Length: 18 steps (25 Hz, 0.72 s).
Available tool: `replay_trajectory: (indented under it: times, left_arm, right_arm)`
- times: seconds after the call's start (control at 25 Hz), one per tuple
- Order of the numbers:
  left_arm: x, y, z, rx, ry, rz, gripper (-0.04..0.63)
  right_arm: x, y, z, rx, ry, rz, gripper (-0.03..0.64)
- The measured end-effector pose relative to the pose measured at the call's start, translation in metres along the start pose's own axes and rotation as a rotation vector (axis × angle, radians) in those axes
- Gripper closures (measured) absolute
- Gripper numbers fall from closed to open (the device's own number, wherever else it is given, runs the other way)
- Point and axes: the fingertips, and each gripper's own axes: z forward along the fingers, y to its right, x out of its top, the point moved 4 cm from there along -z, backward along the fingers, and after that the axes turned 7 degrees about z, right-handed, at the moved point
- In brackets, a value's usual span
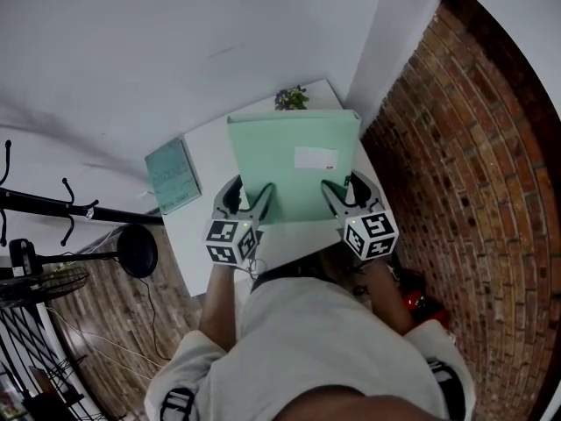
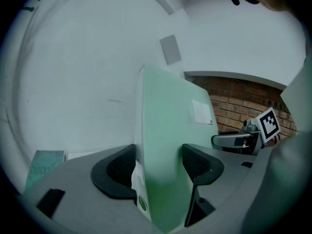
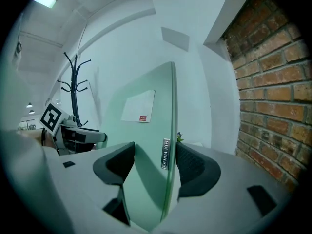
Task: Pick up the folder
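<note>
The left gripper point(image 1: 249, 196) and the right gripper point(image 1: 344, 191) each clamp the near edge of the pale green folder point(image 1: 294, 156), with jaws pressed on both of its faces. The folder is held over the right side of the white tabletop point(image 1: 203, 152). A teal book point(image 1: 173, 175) lies at the tabletop's left edge.

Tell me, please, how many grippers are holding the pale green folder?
2. The left gripper clamps the pale green plastic folder at its near left corner; the right gripper at its near right corner. None hidden.
</note>
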Motion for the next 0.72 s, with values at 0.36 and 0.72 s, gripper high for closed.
replay_trajectory:
  times: [0.36, 0.72]
  left_arm:
    - [0.036, -0.004, -0.005, 0.003, 0.095, 0.041, 0.291]
    - [0.057, -0.005, -0.010, 0.009, 0.133, 0.097, 0.291]
  right_arm:
    - [0.039, -0.010, -0.005, -0.010, 0.098, -0.077, 0.348]
    - [0.057, -0.014, -0.008, -0.007, 0.135, -0.094, 0.348]
